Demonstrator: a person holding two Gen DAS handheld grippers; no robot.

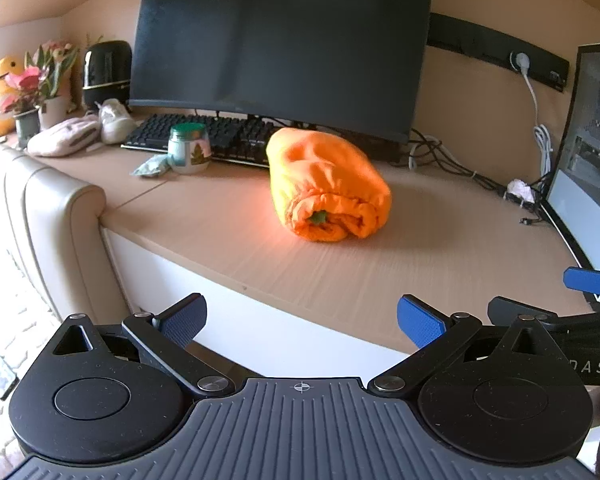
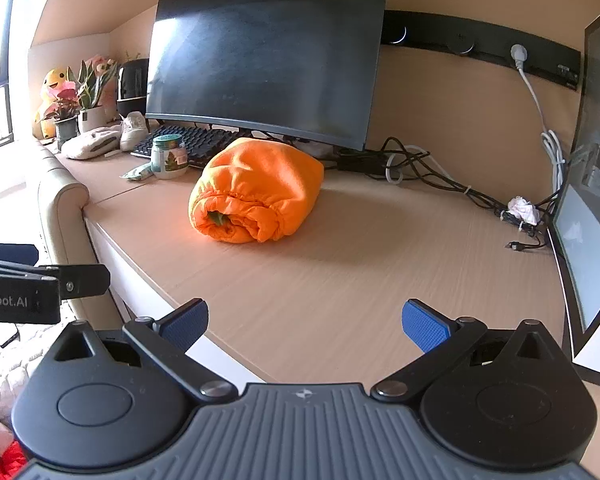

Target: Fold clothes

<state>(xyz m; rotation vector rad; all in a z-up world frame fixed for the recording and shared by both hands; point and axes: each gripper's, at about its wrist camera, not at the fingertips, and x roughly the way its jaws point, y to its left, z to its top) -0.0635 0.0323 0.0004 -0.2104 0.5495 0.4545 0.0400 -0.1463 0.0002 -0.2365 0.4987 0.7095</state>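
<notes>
Showing both tools spread wide and empty at the near edge of the counter [image 1: 380, 280].
Left tool [image 1: 300, 320] and right tool [image 2: 304, 324] hover apart from the rolled orange garment [image 1: 328, 184], which lies mid-counter with bare wood all round; behind it stand a monitor [image 1: 280, 36], keyboard [image 1: 204, 136] and jar [image 1: 188, 148]; cables [image 2: 428, 168] trail rightward.

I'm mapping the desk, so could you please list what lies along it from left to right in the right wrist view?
Yellow plush → potted plants → white shoe → jar → orange garment → cables → crumpled tissue.
</notes>
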